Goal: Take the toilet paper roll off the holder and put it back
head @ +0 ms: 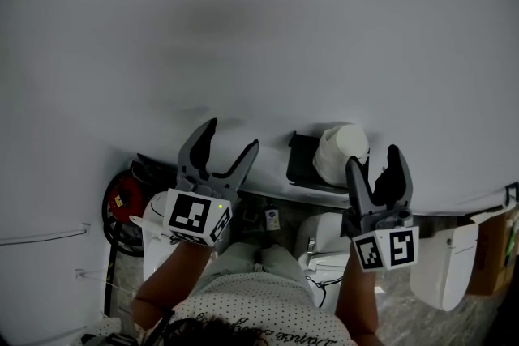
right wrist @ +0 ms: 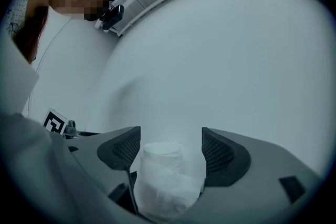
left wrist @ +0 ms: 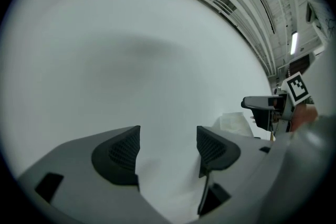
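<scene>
A white toilet paper roll (head: 340, 150) stands on a black holder (head: 302, 162) fixed to the white wall. My right gripper (head: 374, 156) is just right of the roll, jaws apart. In the right gripper view the roll (right wrist: 164, 176) shows low between the two pads (right wrist: 126, 148), and its narrow top touches neither pad. My left gripper (head: 233, 135) is held up to the bare wall left of the holder, wide open with nothing in it. The left gripper view has the roll (left wrist: 235, 122) and the holder (left wrist: 261, 104) off to the right of its jaws (left wrist: 168, 136).
Below the holder are a white toilet (head: 324, 254) and a second white fixture (head: 444, 270) at the right. A red and black item (head: 123, 202) lies at the lower left, and a brown box (head: 493, 251) sits at the right edge. The person's arms reach up from below.
</scene>
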`<state>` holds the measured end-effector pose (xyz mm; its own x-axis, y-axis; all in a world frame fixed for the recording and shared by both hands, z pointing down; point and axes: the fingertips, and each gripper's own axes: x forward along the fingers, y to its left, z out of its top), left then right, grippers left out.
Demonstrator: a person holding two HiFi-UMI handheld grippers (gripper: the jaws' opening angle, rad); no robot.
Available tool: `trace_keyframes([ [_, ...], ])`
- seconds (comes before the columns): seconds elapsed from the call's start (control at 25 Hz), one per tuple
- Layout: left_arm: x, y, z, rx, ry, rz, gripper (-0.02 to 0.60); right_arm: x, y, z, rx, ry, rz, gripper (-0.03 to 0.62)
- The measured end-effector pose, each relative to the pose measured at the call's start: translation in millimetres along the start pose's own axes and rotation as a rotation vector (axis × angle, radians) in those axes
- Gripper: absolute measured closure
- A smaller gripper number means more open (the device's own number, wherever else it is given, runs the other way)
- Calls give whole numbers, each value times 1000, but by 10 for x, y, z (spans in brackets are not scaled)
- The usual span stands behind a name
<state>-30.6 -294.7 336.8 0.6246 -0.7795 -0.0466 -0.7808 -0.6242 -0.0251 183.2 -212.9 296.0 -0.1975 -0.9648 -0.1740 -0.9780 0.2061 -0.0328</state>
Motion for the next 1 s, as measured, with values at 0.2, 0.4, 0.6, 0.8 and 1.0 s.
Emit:
trace_keyframes([
  [0.2,-58,-9,65,-7,0,44,261,56,3,83,-5,0,34,220],
  [0.4,-53,-19,15,-10,20,71,261,134,35,24,16,18,81,202],
  [0.6,-75,-109,8,-16,27,78,261,136,94,46,30,30,126,155],
  [0.8,-136,-187,35,-15,27,76,261,154,201,-31,12,86,172,117],
  [1.0,-142,-217,20,-9,36,71,261,240,229,-267,-16,179,194,117],
])
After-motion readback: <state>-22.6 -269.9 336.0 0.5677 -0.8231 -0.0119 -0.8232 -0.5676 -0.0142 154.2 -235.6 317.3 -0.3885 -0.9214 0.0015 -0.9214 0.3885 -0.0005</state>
